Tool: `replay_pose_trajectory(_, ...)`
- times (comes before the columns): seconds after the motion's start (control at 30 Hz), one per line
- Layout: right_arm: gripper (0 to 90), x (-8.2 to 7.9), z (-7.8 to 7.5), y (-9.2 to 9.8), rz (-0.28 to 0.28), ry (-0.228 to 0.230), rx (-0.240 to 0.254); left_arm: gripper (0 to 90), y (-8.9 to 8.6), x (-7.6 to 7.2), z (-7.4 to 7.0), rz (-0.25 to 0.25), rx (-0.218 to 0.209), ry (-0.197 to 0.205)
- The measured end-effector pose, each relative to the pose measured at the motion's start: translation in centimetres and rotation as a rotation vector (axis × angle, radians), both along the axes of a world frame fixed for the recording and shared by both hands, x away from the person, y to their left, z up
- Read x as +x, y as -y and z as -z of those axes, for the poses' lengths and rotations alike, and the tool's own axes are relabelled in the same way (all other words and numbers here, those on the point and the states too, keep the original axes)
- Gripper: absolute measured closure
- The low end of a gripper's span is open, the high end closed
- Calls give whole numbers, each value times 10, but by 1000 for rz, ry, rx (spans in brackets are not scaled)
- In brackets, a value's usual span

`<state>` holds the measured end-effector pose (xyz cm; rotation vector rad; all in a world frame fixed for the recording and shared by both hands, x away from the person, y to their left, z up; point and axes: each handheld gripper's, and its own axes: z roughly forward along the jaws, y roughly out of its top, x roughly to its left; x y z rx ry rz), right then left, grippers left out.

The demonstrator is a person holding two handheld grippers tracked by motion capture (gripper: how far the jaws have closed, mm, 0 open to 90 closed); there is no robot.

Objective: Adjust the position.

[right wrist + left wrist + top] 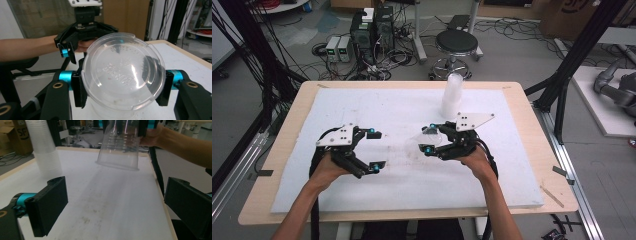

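Right gripper (430,140): seen in the high view right of the worktop's middle, held level and pointing left; its fingers (79,86) are clamped on the clear plastic cup.
Clear plastic cup (122,72): gripped by its side wall near the closed base; in the left gripper view (121,143) it hangs above the white pad, tilted, with its open mouth down. In the right gripper view the round base faces the camera.
Left gripper (374,149): seen in the high view left of the middle, carried in the person's left hand (326,170); its 2 fingers (47,206) are spread wide apart with nothing between them. It is well apart from the cup.
Cup stack (451,95): 1 tall column of clear cups standing upright on the far part of the pad, beyond the right gripper and not touched by it.
Worktop (287,117): light wood, covered by a white pad (377,107) with faint smudges near the middle.
Floor: 1 black round stool (456,44) and computer towers (372,30) stand beyond the far edge.
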<state>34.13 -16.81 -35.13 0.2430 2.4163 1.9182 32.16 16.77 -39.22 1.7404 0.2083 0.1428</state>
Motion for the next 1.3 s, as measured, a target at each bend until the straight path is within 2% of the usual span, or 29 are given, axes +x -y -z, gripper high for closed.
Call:
replay_pose_trajectory(0.07,419,-1,-1,-1,-7,0,5,49,12,4,-2,29,-8,7)
replay_pose_trajectory(0.1,419,-2,-1,-1,-14,0,5,49,12,4,-2,29,-8,7)
replay_pose_trajectory(0.17,419,-3,-2,-2,-30,-2,18,49,29,9,-4,67,-30,11)
replay_pose_trajectory(0.23,419,-3,-2,-3,-34,-4,22,49,33,10,-5,75,-38,12)
replay_pose_trajectory(0.3,419,-3,-2,-5,-50,-6,29,49,48,11,-4,107,-46,22)
replay_pose_trajectory(0.47,419,-4,0,-11,-74,-9,22,49,61,12,-4,126,-52,24)
replay_pose_trajectory(0.6,419,-5,1,-14,-87,-10,22,50,66,12,-3,140,-45,33)
replay_pose_trajectory(0.67,419,-5,1,-15,-90,-9,25,94,67,11,-3,155,-47,41)
replay_pose_trajectory(0.8,419,-5,1,-15,-96,-13,32,120,68,10,-3,167,-45,47)
replay_pose_trajectory(1.3,419,-6,1,-16,-115,-15,54,270,64,10,-2,170,-47,30)
